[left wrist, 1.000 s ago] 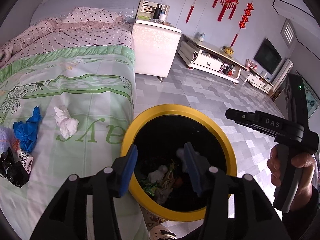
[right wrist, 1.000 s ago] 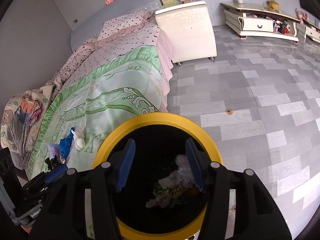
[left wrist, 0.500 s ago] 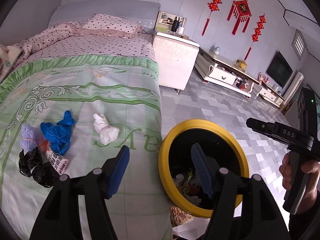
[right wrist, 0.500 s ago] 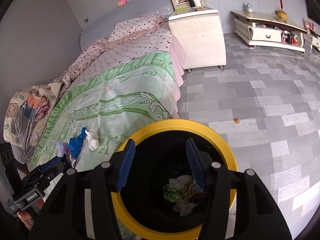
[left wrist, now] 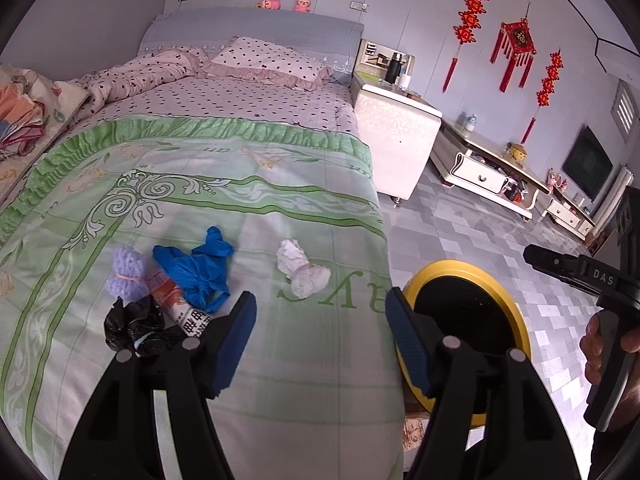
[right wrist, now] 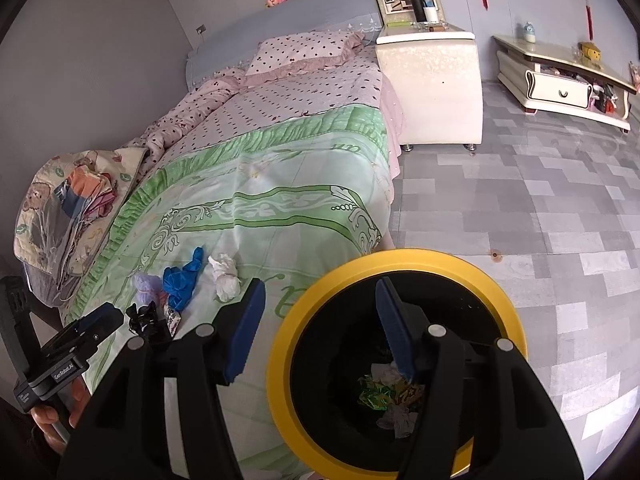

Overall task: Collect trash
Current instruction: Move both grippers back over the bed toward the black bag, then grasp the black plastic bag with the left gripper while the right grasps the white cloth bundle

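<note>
The yellow-rimmed bin (right wrist: 280, 344) holds crumpled wrappers (right wrist: 390, 394). Left gripper (left wrist: 320, 336) has swung from the bin to over the bed, near the tissue wad (left wrist: 302, 268); right gripper (right wrist: 320, 332) remains above. Both jaws gape empty.

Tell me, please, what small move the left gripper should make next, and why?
Probably move the left gripper forward and down to the white crumpled tissue. It is open and empty, and the tissue lies almost straight ahead on the green bedspread, apart from the other trash and closest to the yellow-rimmed bin.
</note>
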A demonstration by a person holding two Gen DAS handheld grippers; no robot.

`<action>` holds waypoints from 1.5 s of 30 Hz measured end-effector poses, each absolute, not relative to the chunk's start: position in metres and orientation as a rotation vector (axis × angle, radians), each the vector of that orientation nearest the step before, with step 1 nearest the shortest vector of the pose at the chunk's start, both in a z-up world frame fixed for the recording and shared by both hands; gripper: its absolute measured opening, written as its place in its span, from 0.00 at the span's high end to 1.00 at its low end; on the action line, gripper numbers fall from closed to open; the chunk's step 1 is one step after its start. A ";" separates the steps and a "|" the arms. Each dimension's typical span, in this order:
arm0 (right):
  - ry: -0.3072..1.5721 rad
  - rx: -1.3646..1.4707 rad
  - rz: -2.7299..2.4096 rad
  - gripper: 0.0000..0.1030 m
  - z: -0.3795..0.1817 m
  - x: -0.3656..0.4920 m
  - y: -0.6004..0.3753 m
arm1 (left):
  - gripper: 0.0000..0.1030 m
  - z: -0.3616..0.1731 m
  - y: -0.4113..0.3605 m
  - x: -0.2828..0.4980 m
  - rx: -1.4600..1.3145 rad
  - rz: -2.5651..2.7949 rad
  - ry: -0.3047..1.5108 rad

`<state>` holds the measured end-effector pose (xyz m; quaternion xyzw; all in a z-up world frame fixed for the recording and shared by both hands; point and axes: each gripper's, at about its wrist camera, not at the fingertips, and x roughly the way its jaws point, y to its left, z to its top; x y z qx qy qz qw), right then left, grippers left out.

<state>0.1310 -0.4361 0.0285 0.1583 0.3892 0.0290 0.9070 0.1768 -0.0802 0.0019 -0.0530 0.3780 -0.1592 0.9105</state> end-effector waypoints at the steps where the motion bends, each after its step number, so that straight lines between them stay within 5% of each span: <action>1: 0.804 0.323 0.067 0.45 0.029 0.133 -0.431 | 0.36 0.002 -0.074 0.178 -0.111 -0.314 0.778; 23: 0.865 0.184 0.167 0.40 0.001 0.220 -0.304 | 0.32 -0.051 0.052 0.200 -0.195 -0.088 0.858; 45: 0.949 0.053 0.138 0.37 -0.086 0.310 -0.230 | 0.32 -0.105 0.082 0.229 -0.244 -0.047 0.946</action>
